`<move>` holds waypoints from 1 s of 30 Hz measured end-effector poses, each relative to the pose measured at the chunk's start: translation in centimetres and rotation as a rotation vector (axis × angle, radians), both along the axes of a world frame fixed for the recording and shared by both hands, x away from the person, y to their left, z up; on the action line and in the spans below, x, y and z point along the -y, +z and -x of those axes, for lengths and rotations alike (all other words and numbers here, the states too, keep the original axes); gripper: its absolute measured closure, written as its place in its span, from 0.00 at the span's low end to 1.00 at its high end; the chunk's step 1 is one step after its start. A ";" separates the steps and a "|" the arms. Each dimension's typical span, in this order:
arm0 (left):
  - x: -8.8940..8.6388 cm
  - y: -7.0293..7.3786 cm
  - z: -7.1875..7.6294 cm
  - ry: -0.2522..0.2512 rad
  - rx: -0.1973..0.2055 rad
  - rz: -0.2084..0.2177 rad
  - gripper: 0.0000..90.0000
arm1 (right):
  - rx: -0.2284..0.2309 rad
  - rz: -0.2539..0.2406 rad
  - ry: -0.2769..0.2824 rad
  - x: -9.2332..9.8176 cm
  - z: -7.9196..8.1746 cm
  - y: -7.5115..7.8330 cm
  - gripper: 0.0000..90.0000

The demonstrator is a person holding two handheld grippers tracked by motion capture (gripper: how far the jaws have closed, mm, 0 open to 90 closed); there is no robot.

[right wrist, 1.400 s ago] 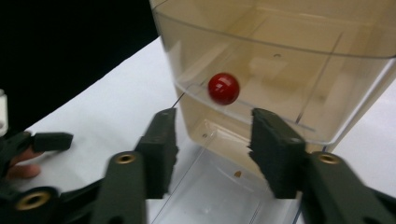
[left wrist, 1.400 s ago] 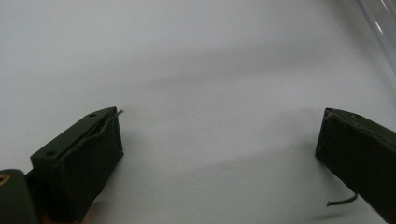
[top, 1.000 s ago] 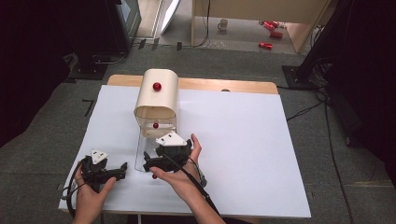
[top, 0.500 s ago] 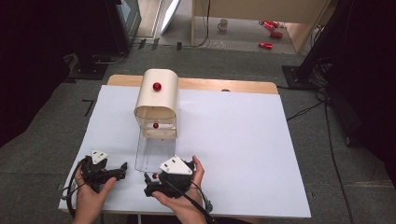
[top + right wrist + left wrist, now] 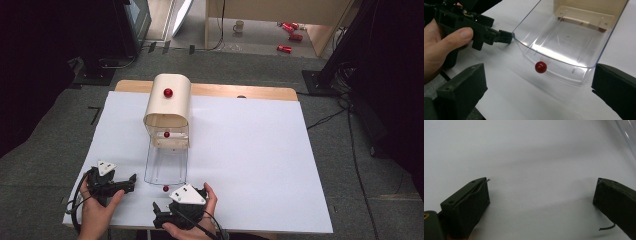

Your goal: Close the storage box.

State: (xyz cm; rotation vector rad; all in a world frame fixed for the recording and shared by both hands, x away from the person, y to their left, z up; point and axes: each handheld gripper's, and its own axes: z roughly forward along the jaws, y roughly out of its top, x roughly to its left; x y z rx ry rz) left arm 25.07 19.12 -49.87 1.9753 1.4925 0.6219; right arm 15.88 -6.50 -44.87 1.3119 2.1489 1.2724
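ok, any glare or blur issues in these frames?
Right gripper view: white glare streaks on the clear drawer, red knob sharp, near tongs soft. Left gripper view: tongs blurred, paper evenly lit with soft shadows. High view: table sheet bright, surroundings dark.

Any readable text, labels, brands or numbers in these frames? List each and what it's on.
None can be read.
The wooden box, its clear drawer and the red knob carry no print.
The white table sheet is blank.
The left gripper and the right gripper show no marking.
The red cans on the floor are too small and blurred to read.
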 end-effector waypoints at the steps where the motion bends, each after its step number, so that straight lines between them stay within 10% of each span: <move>1: 0.0 0.0 0.0 0.000 -0.001 0.000 0.00 | -0.005 -0.002 -0.004 -0.1 0.2 -0.2 0.00; 14: 0.0 0.0 0.0 0.000 -0.001 0.000 0.00 | -0.040 -0.003 -0.021 -0.5 1.0 -1.4 0.04; 30: 0.0 0.0 0.0 0.000 -0.001 0.001 0.00 | -0.078 -0.060 -0.011 -0.5 0.2 -3.6 0.55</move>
